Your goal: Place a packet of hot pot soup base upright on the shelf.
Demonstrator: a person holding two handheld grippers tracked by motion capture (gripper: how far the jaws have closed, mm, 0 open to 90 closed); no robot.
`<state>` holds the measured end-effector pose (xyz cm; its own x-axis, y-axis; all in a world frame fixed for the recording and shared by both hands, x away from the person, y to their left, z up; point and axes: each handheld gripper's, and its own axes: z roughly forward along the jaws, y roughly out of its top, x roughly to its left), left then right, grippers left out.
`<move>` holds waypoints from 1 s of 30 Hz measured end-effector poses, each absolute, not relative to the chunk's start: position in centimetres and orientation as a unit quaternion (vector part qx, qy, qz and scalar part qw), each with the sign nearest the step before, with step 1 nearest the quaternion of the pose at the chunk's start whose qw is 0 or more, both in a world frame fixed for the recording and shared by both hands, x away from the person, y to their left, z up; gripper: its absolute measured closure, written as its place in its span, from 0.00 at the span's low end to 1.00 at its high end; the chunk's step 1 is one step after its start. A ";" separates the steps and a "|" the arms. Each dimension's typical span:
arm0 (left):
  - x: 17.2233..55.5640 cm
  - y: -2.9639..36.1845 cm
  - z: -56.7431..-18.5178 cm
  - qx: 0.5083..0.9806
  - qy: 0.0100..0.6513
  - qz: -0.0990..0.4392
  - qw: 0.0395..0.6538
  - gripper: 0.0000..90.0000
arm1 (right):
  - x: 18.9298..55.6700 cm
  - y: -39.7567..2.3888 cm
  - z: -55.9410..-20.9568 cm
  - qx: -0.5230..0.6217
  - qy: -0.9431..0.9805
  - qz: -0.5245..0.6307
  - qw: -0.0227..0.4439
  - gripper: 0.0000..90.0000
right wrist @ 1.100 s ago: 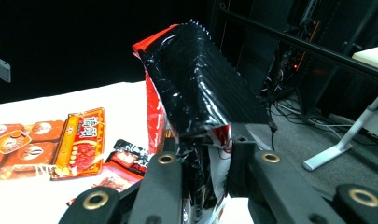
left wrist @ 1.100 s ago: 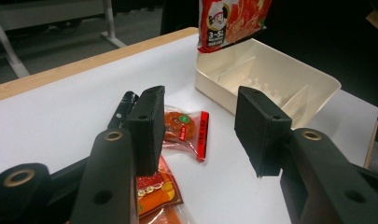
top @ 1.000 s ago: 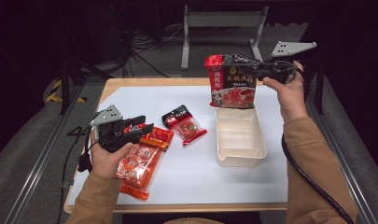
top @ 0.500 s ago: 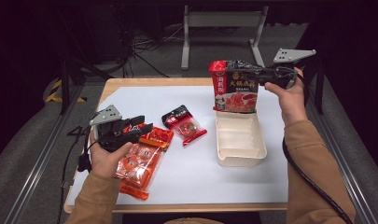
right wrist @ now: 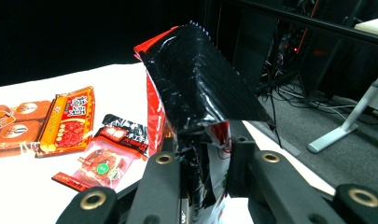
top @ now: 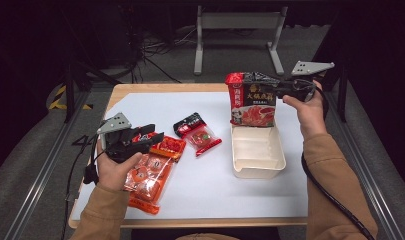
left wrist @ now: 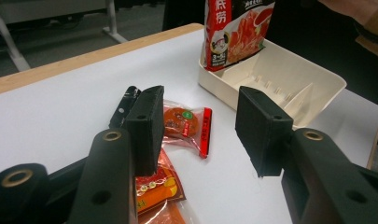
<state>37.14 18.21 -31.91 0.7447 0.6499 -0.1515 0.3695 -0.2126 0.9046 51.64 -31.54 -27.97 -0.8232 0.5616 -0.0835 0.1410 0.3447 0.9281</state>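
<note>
The pouch (top: 252, 100) is red and black with printed food, the tray (top: 257, 152) plain cream, the sachets (top: 149, 172) orange, the table (top: 210, 185) white.

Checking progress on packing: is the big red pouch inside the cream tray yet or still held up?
Partly in: the pouch hangs upright from the right gripper, its bottom edge in the tray's far end. Whether it rests there, cannot tell.

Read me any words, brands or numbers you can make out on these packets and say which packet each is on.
"大红袍": probably, white characters down the red strip of the big pouch held by the right gripper; not sharp.
Big pouch, black top band: characters too blurred to read.
Small black and red sachet: print too small.
Orange packs under the left gripper: print too blurred.
White tray: no text.
</note>
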 end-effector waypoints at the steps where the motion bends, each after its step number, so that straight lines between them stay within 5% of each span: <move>1: 37.1 18.2 -31.9 0.767 0.333 0.132 0.532 0.59 | 51.7 -31.6 -28.1 0.222 0.795 0.529 0.198 0.87; 30: 37.7 18.6 -32.6 0.767 0.346 0.120 0.528 0.56 | 51.3 -32.2 -32.0 0.265 0.795 0.514 0.184 0.84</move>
<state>37.74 18.60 -32.63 0.7320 0.6569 -0.1809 0.4036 -0.2042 0.8918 51.28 -32.15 -32.04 -0.7917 0.6106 -0.0189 0.2328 0.3302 0.9147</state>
